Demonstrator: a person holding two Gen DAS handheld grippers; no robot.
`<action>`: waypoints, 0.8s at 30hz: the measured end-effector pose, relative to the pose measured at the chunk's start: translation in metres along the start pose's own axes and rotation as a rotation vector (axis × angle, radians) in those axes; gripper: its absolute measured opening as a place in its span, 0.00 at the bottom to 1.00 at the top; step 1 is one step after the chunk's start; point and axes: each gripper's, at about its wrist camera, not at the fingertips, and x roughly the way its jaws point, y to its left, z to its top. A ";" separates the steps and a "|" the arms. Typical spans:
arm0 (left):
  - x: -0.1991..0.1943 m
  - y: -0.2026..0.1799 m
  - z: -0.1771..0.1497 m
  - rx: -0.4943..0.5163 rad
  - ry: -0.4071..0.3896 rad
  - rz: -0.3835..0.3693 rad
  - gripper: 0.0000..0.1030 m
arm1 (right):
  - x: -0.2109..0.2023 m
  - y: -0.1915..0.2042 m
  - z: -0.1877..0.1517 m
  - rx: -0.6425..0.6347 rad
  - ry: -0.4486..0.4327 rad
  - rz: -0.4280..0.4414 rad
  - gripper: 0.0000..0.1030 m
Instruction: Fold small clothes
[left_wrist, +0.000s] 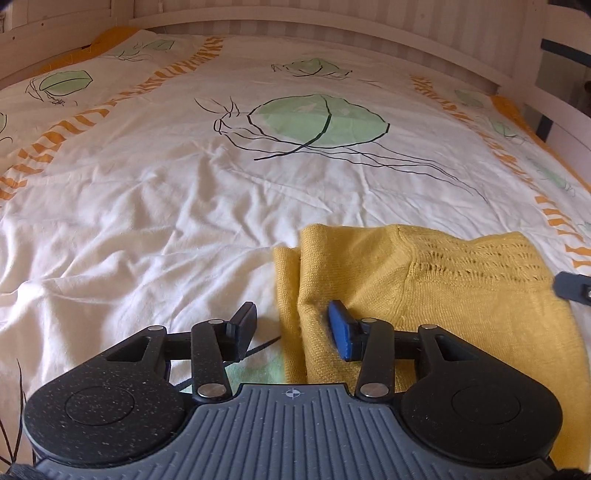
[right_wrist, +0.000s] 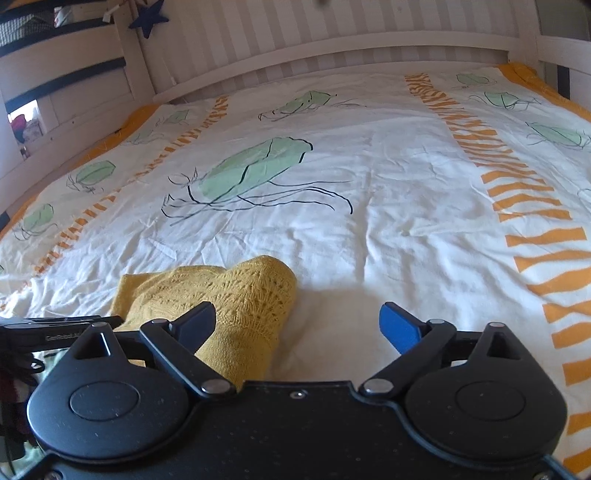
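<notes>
My left claw (left_wrist: 293, 330) stands part open, gripping nothing; the folded edge of the yellow knit garment (left_wrist: 424, 295) lies between its fingers, its blue pad over the knit. My right claw (right_wrist: 299, 326) gapes wide, empty, its dark finger above the garment's (right_wrist: 229, 295) lacy end, its blue finger over bare duvet (right_wrist: 369, 221). Garment rests on the bed, ahead-right of my left claw, ahead-left of my right.

The knitted garment (left_wrist: 424, 295) lies on the bed (left_wrist: 147, 221), under the left gripper's (left_wrist: 293, 330) jaws, left of the right gripper's (right_wrist: 299, 325) jaws.
</notes>
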 end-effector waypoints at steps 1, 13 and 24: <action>0.000 0.000 -0.001 -0.004 -0.001 0.000 0.41 | 0.008 0.002 -0.001 -0.024 0.021 -0.032 0.96; -0.007 0.010 0.008 -0.069 0.034 -0.021 0.72 | 0.008 0.001 -0.008 -0.064 0.018 -0.073 0.99; -0.079 0.013 -0.008 -0.114 0.023 -0.041 1.00 | -0.066 0.037 -0.006 -0.049 -0.019 -0.023 1.00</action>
